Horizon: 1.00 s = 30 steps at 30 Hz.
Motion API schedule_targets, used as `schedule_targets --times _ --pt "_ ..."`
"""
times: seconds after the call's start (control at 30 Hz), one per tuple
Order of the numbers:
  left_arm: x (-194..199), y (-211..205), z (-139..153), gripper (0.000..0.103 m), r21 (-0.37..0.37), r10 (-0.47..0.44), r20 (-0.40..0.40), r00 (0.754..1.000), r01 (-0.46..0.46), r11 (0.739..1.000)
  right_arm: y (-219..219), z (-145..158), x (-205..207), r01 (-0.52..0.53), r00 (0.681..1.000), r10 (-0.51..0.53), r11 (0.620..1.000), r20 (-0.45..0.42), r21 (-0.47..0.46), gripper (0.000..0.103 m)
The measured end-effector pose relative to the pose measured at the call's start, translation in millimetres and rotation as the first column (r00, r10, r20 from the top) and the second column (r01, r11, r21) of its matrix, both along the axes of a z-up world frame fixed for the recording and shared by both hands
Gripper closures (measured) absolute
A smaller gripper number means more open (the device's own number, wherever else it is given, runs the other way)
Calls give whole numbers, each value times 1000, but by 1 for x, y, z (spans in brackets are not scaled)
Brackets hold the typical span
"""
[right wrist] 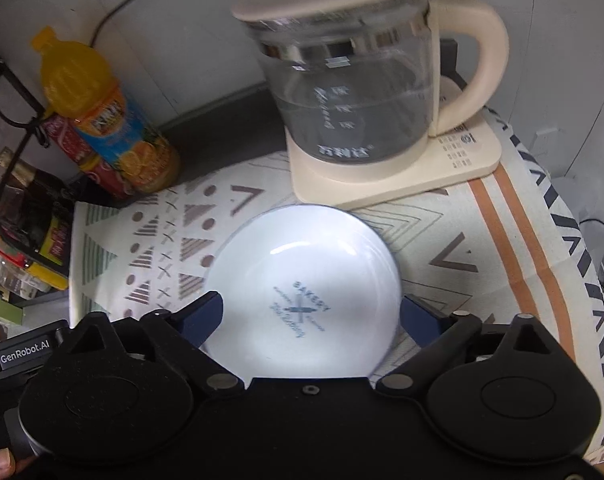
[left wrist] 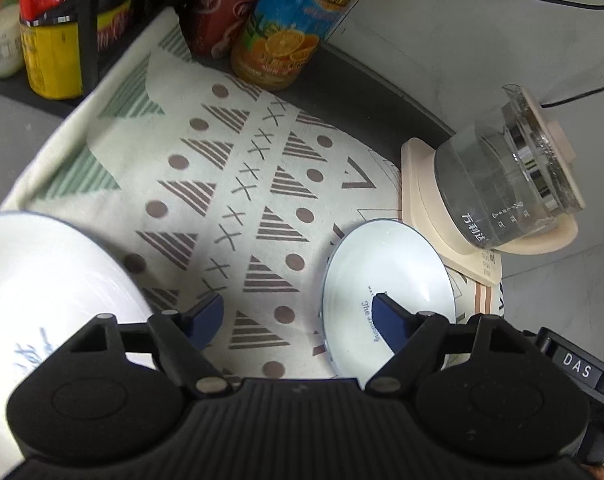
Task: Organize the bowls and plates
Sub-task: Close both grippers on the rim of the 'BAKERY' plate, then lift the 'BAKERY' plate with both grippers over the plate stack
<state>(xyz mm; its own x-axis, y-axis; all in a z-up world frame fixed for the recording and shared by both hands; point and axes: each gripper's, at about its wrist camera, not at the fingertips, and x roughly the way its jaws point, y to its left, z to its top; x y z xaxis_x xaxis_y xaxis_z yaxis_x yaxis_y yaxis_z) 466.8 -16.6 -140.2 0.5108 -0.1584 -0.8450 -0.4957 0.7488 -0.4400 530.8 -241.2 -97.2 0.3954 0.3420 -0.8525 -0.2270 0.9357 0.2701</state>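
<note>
A small white plate [left wrist: 397, 276] with blue print lies on the patterned cloth [left wrist: 238, 184] at the right. It also shows in the right wrist view [right wrist: 302, 280], centred. A large white bowl [left wrist: 42, 280] with blue markings sits at the lower left of the left wrist view. My left gripper [left wrist: 298, 320] is open above the cloth between bowl and plate, holding nothing. My right gripper [right wrist: 309, 316] is open, its fingers [right wrist: 204, 314] either side of the small plate; I cannot tell whether they touch it.
A glass kettle [right wrist: 353, 92] on a cream base [right wrist: 453, 168] stands just behind the plate. An orange juice bottle [right wrist: 114, 128], a red bottle [left wrist: 218, 12] and a black rack [right wrist: 18, 184] with jars stand at the back left. The cloth's edge [right wrist: 581, 280] drops off at the right.
</note>
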Motion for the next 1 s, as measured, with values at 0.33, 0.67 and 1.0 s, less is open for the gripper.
schedule_targets --times 0.33,0.67,1.0 --pt "14 -15 -31 37 -59 51 -40 998 -53 997 -13 -30 30 -29 995 28 1000 -98 -7 23" --pt "25 -21 -52 60 -107 65 -81 995 -73 992 -23 -62 46 18 976 -14 1000 -218 16 34" --pt "34 -23 -61 82 -150 59 -102 993 -74 986 -29 -80 56 52 961 -40 998 -274 35 55"
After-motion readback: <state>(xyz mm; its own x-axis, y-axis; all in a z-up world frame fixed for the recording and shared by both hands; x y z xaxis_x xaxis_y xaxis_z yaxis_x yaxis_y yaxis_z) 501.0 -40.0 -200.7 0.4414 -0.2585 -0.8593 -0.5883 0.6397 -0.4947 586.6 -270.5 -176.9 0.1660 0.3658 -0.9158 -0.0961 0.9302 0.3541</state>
